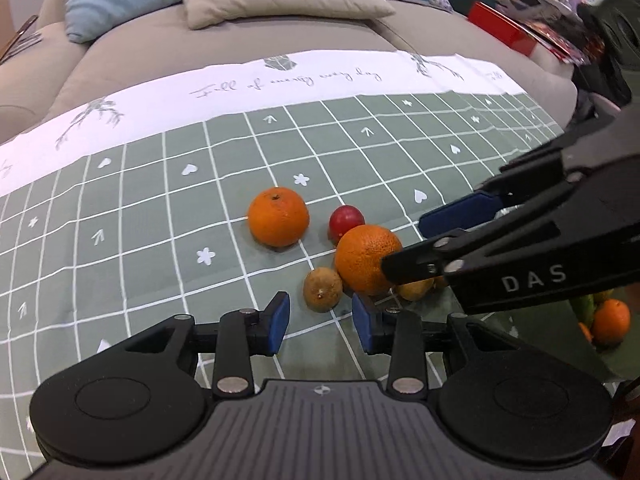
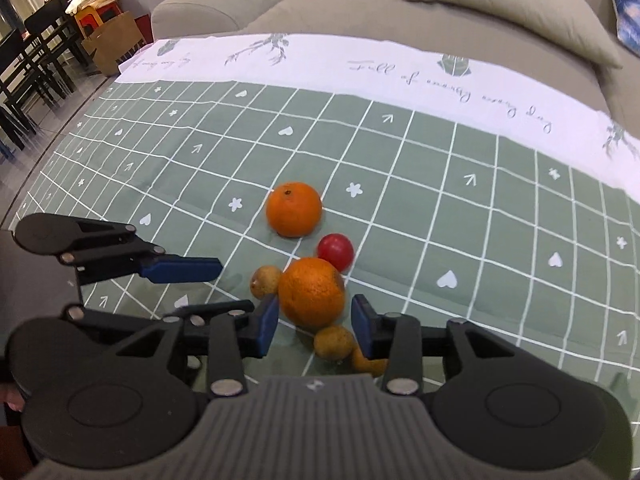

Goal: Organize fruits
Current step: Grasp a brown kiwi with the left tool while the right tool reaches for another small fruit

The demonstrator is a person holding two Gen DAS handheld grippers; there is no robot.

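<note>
Two oranges lie on the green checked cloth (image 1: 160, 208): a far orange (image 1: 279, 216) (image 2: 294, 210) and a near orange (image 1: 366, 258) (image 2: 312, 292). A small red fruit (image 1: 346, 220) (image 2: 336, 251) touches the near orange. Small brown fruits (image 1: 322, 289) (image 2: 265, 280) (image 2: 334, 342) crowd around it. My right gripper (image 2: 315, 328) (image 1: 402, 245) straddles the near orange; a gap shows at the right pad, so it is open. Just short of the left brown fruit, my left gripper (image 1: 320, 324) (image 2: 236, 286) is open with nothing between its pads.
A grey sofa (image 1: 240, 52) with cushions (image 1: 280, 0) runs behind the cloth's white border. A red box (image 1: 500, 28) and magazines lie at its right end. Another orange (image 1: 610, 320) with something green sits at the right edge. Dark dining chairs (image 2: 36, 52) stand far left.
</note>
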